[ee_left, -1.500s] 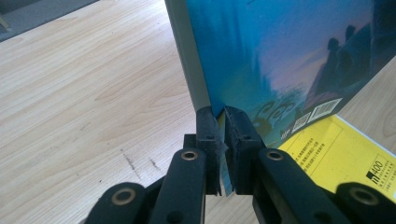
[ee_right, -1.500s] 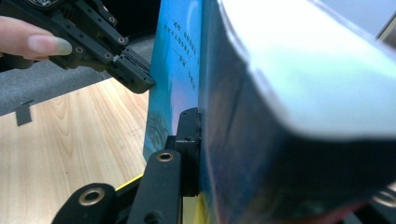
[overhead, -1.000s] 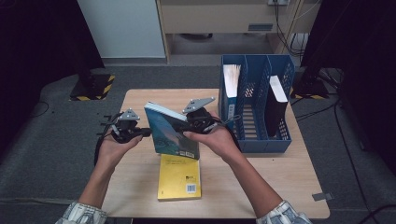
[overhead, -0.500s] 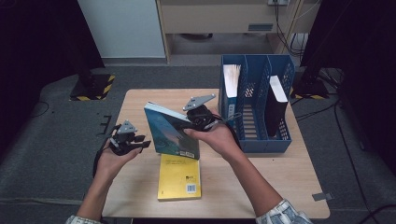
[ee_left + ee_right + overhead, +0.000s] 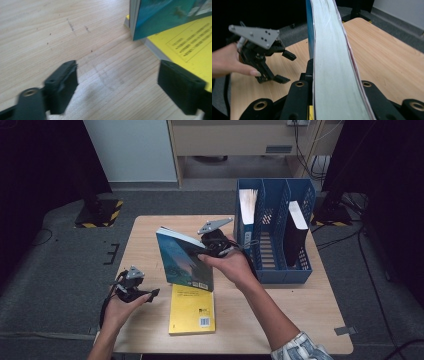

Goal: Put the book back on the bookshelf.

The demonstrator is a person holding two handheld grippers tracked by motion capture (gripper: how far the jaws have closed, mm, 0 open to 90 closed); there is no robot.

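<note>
A: Right gripper [image 5: 212,246] clamped on teal book [image 5: 184,260], held upright and tilted above table [image 5: 300,310], at 9 o'clock of blue file rack [image 5: 272,270]. Not yet filed.

B: Left gripper [image 5: 145,295] noted at 8 o'clock of book; jaws just opened wide, nothing between. Yellow book [image 5: 192,310] flat at 6 o'clock, untouched. 2 books left to file, likely.
</note>
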